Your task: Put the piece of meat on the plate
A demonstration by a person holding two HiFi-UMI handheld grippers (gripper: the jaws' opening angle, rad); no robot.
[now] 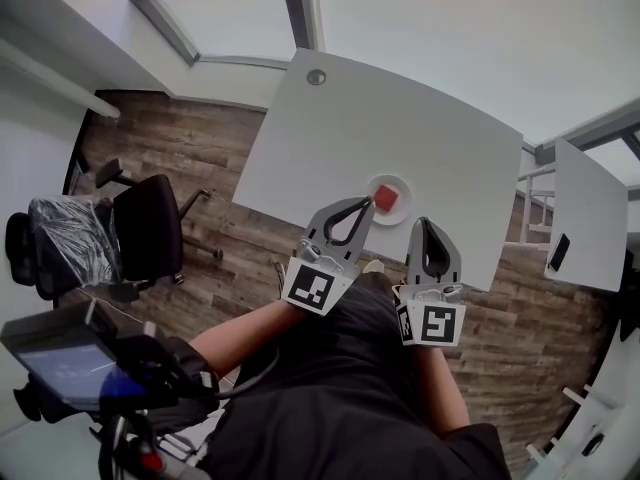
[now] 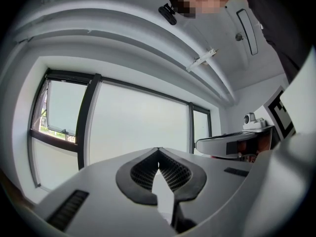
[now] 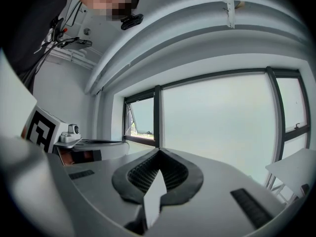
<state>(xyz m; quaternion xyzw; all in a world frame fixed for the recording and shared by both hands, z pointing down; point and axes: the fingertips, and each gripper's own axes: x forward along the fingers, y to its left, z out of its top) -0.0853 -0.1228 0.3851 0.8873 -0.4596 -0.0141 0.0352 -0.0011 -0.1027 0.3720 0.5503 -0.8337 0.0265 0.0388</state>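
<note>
A red piece of meat (image 1: 386,199) lies on a small white plate (image 1: 403,187) near the front edge of the white table (image 1: 380,128) in the head view. My left gripper (image 1: 371,202) is shut and holds nothing, its tips just left of the meat in the picture. My right gripper (image 1: 421,222) is also shut and holds nothing, just right of the plate. In the left gripper view (image 2: 158,150) and the right gripper view (image 3: 159,151) the jaws meet at the tips, and only windows and walls lie beyond. Meat and plate are out of both gripper views.
A black office chair (image 1: 145,223) stands on the wooden floor at the left. A second white table (image 1: 590,208) with a dark flat object (image 1: 560,252) is at the right. A device with a screen (image 1: 65,363) sits at the lower left.
</note>
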